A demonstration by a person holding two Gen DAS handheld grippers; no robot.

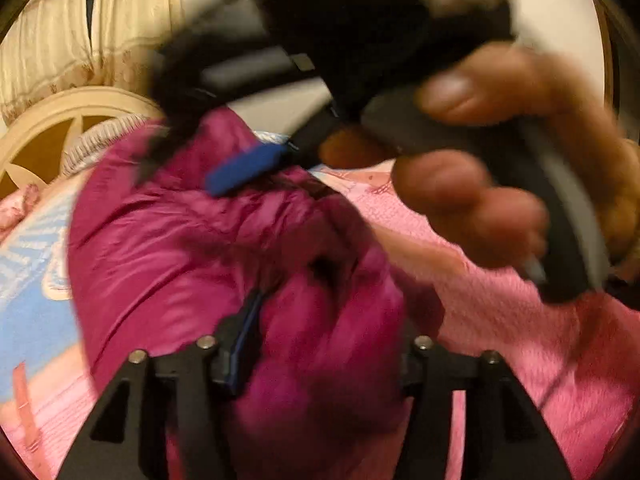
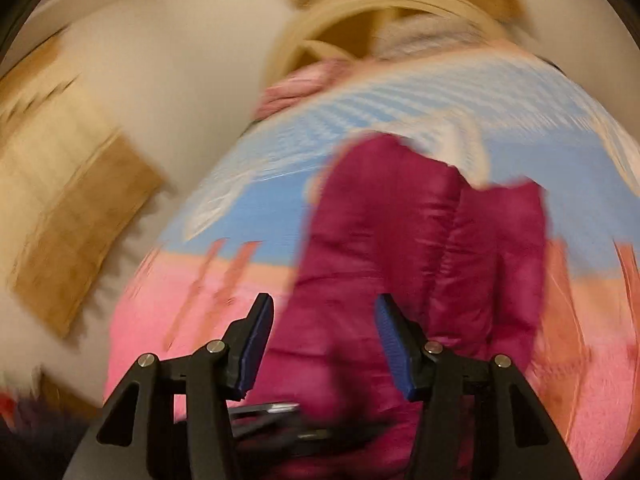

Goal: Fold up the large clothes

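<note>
1. A magenta puffy jacket (image 2: 404, 248) lies bunched on a bed (image 2: 168, 320) with a pink and blue cover.
2. The left gripper (image 1: 320, 320) is buried in the jacket's near folds; its jaws are spread, with fabric bulging between them.
3. The right gripper (image 2: 324, 344) hangs above the jacket, jaws spread, gripping nothing.
4. A hand (image 1: 500, 152) holds the right gripper at the far right.

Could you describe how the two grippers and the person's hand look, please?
Both grippers are matte black frames with silver round bolts and ribbed blue pads on their fingers. The left gripper looks the same as the right gripper. The right hand is bare, no glove.
</note>
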